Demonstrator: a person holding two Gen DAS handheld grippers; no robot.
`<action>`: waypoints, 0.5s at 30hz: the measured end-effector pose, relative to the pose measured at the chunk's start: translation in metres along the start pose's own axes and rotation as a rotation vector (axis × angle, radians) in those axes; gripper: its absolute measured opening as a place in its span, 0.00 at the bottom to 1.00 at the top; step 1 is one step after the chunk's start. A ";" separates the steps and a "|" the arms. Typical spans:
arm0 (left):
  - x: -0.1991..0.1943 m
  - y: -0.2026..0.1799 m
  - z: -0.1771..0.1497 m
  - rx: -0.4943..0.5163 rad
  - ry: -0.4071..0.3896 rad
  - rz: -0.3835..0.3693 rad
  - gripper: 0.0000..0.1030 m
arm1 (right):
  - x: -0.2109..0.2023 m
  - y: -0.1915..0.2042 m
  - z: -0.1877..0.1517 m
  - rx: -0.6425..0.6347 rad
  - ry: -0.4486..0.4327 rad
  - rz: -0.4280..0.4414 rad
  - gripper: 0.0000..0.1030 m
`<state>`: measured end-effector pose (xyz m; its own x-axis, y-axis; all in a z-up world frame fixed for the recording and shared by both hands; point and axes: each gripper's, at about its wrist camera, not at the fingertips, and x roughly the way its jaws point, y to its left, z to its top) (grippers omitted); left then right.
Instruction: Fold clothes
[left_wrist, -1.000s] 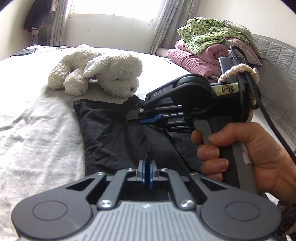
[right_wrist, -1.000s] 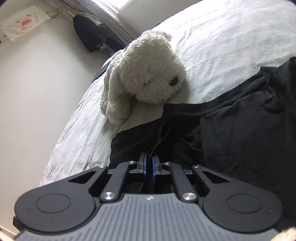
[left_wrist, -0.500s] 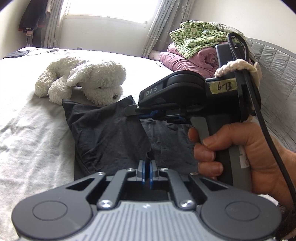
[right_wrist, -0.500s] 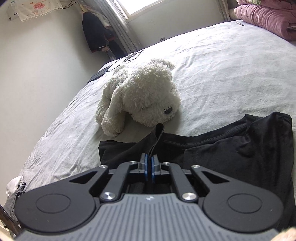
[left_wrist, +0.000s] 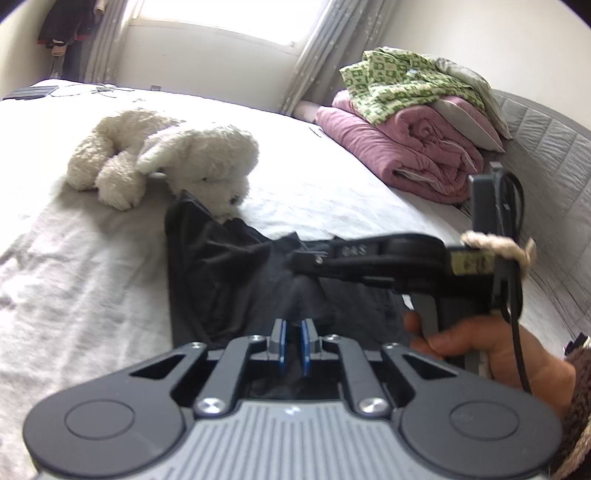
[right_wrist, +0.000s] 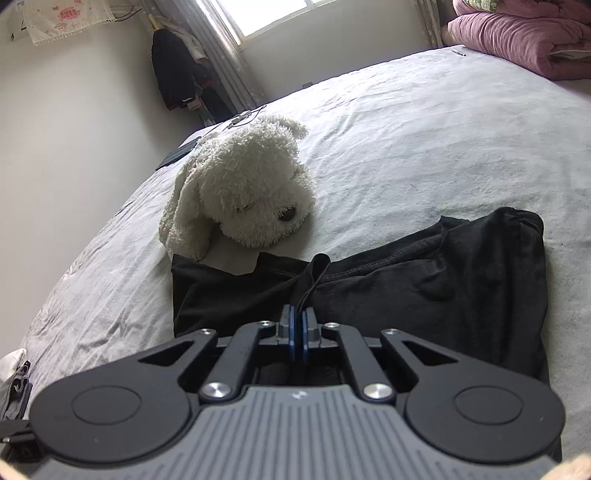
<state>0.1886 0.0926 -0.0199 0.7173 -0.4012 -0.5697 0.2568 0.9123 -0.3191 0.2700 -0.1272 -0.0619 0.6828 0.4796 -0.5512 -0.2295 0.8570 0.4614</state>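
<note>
A black garment (left_wrist: 221, 266) lies on the grey bed sheet, bunched and partly doubled over, its far corner touching the plush dog. My left gripper (left_wrist: 292, 343) is shut on the garment's near edge, with dark cloth between the blue pads. My right gripper (right_wrist: 298, 334) is shut on a raised fold of the black garment (right_wrist: 443, 295), and a thin cord runs up from the pads. In the left wrist view the right gripper (left_wrist: 301, 256) reaches in from the right over the cloth, held by a hand (left_wrist: 480, 350).
A white plush dog (left_wrist: 177, 162) lies just beyond the garment, also seen as the plush dog (right_wrist: 243, 192). Folded pink bedding (left_wrist: 399, 155) with a green patterned cloth (left_wrist: 399, 85) is stacked at the back right by the padded headboard. Bare sheet spreads to the left.
Both grippers have pulled back towards me with the cloth. The right gripper dropped lower and flatter over the garment, which is now more bunched, its far corner lifted towards the dog.
</note>
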 end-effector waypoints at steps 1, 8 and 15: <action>0.000 0.006 0.004 -0.006 -0.002 0.015 0.15 | -0.001 -0.003 0.000 0.016 -0.012 0.012 0.05; 0.017 0.059 0.025 -0.116 0.018 0.079 0.39 | -0.008 -0.025 -0.012 0.176 -0.115 0.114 0.05; 0.051 0.076 0.036 -0.110 0.063 0.131 0.55 | 0.000 -0.040 -0.033 0.256 -0.173 0.163 0.05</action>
<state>0.2681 0.1444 -0.0459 0.6970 -0.2867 -0.6572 0.0884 0.9440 -0.3180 0.2557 -0.1550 -0.1034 0.7637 0.5488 -0.3399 -0.1792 0.6861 0.7051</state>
